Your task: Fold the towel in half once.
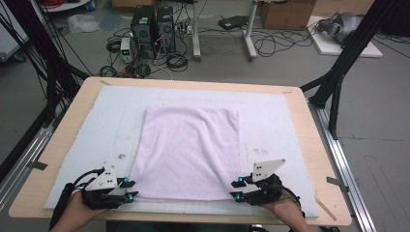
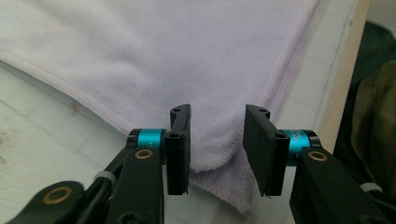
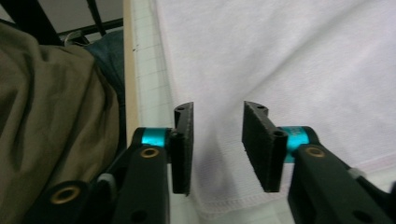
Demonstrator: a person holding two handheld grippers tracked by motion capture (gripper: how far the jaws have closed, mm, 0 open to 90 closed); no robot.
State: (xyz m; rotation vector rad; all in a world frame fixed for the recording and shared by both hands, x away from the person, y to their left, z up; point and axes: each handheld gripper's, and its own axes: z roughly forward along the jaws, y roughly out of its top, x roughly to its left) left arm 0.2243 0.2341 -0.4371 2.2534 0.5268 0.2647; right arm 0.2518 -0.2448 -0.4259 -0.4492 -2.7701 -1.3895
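A pale lilac towel [image 1: 188, 152] lies flat on a white mat [image 1: 270, 125] that covers most of the wooden worktop [image 1: 316, 159]. The towel is nearly rectangular, a little wider at the near side, with a soft terry surface and a stitched hem along its edges. It sits in the middle of the mat, and its near edge is close to the near edge of the worktop. In the left gripper view the near left corner of the towel [image 2: 219, 163] is slightly raised and curled, and it lies between the two jaws. In the right gripper view the near right corner [image 3: 219, 186] lies flat, with the hem visible under the jaws. No writing or label can be read on the towel; the mat shows only a faint printed grid.

The left gripper [image 1: 129, 189] is at the near left corner of the towel, held low above the mat by the person's left hand [image 1: 77, 210], and it points to the right, toward the towel. Its jaws stand apart, on both sides of the corner, not closed on it. The right gripper [image 1: 236, 189] is at the near right corner, held by the right hand [image 1: 285, 212], and it points to the left. Its jaws are also apart, over the towel's edge.
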